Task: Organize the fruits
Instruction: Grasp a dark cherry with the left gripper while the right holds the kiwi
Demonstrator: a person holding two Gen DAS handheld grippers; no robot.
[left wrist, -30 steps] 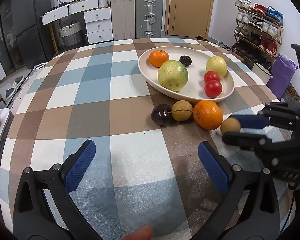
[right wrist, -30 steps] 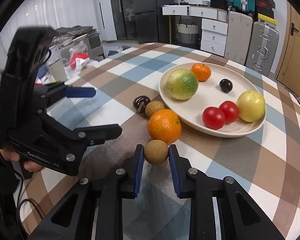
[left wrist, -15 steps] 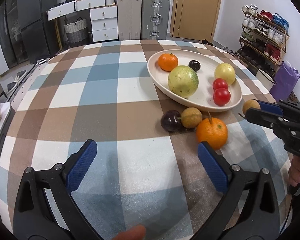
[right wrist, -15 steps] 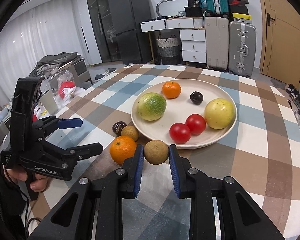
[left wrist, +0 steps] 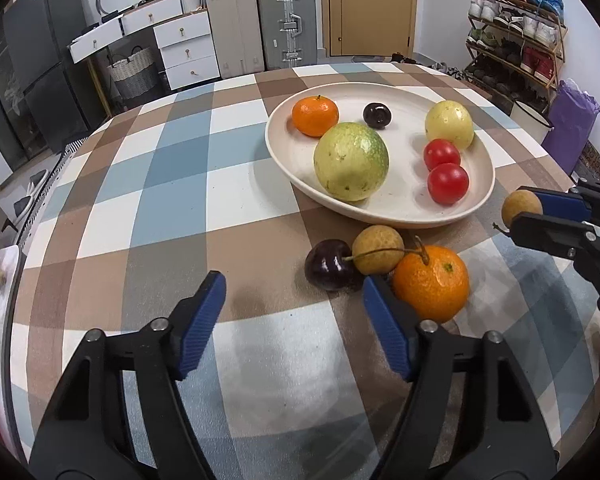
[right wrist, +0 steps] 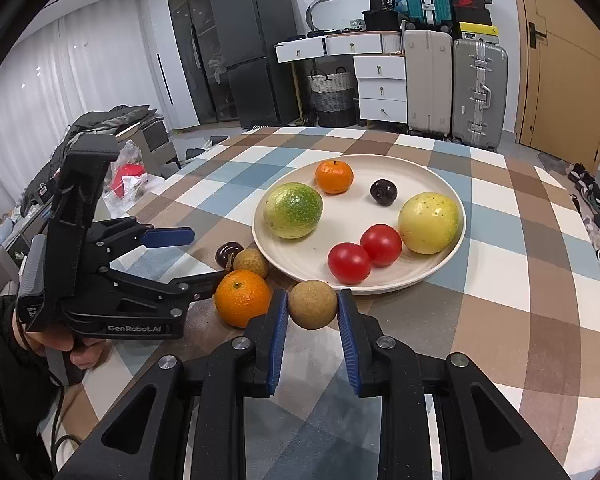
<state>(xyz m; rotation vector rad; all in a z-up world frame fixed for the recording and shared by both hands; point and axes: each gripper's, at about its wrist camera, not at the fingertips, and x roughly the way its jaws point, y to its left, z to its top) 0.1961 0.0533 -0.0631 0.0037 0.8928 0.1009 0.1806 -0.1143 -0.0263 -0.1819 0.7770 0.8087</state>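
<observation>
My right gripper (right wrist: 313, 308) is shut on a small brown longan (right wrist: 312, 304) and holds it above the table by the near rim of the cream plate (right wrist: 456, 248); it also shows in the left wrist view (left wrist: 521, 207). The plate (left wrist: 276, 148) holds a green-yellow fruit (left wrist: 351, 161), a tangerine (left wrist: 315, 117), a dark cherry (left wrist: 377, 115), a yellow fruit (left wrist: 449, 124) and two tomatoes (left wrist: 447, 183). An orange (left wrist: 431, 282), a second longan (left wrist: 378, 249) and a cherry (left wrist: 328, 265) lie on the table. My left gripper (left wrist: 294, 308) is open, low, just short of them.
The round table wears a checked cloth (left wrist: 172, 184). Suitcases (left wrist: 286, 20), white drawers (left wrist: 184, 52) and a fridge (left wrist: 32, 92) stand behind it. A shoe rack (left wrist: 516, 20) and a purple bag (left wrist: 572, 128) are at the right.
My right gripper has lifted the longan off the table and carried it to the plate's near rim. My left gripper has moved forward toward the loose fruits and narrowed somewhat.
</observation>
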